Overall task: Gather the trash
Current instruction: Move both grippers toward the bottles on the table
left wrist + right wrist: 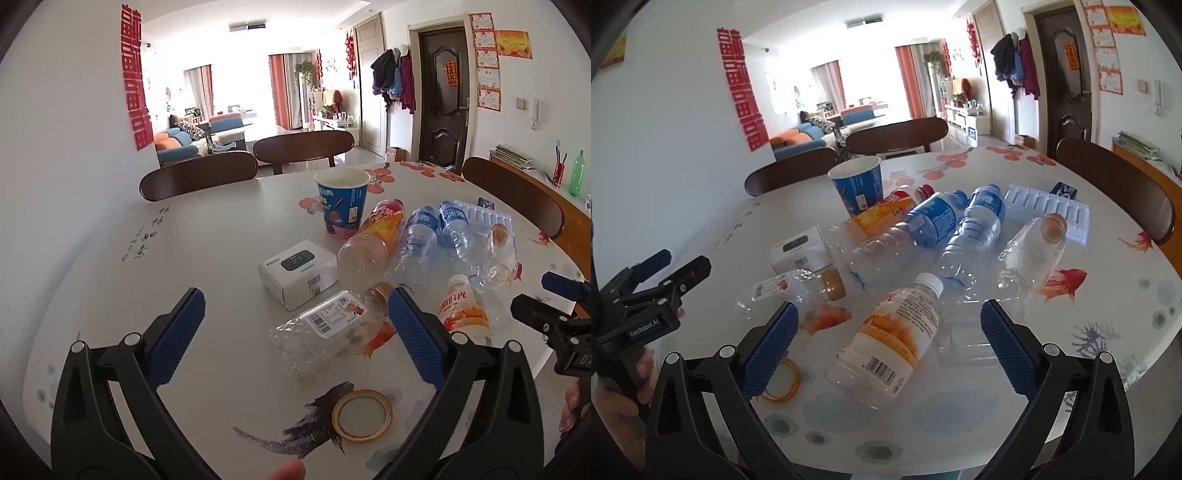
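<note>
Both grippers, left gripper (295, 325) and right gripper (886, 332), gape wide, holding nothing. Our trash sits mid-table (207, 236): yogurt bottle (886, 343) nearest, roughly 6 bottles behind. Round bottles probably roll if we nudge 1 sideways.

Round table (1108, 206): plastic bottles (971, 236), paper cup (855, 184), white box (801, 251), tape ring (362, 415).
</note>
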`<state>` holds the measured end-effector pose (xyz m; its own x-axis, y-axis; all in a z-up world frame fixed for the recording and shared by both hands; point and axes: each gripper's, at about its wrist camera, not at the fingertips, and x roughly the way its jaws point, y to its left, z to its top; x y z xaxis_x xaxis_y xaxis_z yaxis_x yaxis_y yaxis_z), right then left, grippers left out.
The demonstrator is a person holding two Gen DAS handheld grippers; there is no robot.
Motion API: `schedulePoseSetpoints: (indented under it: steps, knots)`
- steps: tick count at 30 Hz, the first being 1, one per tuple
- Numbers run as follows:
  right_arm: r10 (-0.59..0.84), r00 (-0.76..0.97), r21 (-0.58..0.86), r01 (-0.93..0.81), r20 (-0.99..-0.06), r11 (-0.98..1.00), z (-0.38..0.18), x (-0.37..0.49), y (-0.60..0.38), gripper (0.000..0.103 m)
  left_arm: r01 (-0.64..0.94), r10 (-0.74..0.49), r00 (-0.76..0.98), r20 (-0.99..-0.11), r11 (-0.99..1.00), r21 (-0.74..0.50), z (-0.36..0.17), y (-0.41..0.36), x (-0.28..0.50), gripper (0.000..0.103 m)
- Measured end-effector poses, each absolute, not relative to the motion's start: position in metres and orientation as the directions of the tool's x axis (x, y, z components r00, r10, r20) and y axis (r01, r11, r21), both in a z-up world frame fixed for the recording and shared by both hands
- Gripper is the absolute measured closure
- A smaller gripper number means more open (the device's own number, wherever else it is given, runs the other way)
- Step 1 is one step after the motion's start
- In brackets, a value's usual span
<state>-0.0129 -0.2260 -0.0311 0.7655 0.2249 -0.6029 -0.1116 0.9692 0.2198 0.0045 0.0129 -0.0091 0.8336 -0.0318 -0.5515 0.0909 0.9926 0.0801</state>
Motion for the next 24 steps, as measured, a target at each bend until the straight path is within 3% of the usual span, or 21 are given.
schedulePoseSetpoints:
  steps: [24]
  knots:
    - [0.214,0.739,0.217,-0.094,-0.639,0.972,-0.047,-0.011,-0.222,0.005,0.088,-0.036,0.798,-0.601,0.995,0.057,-0.024,0.017,0.01,0.006]
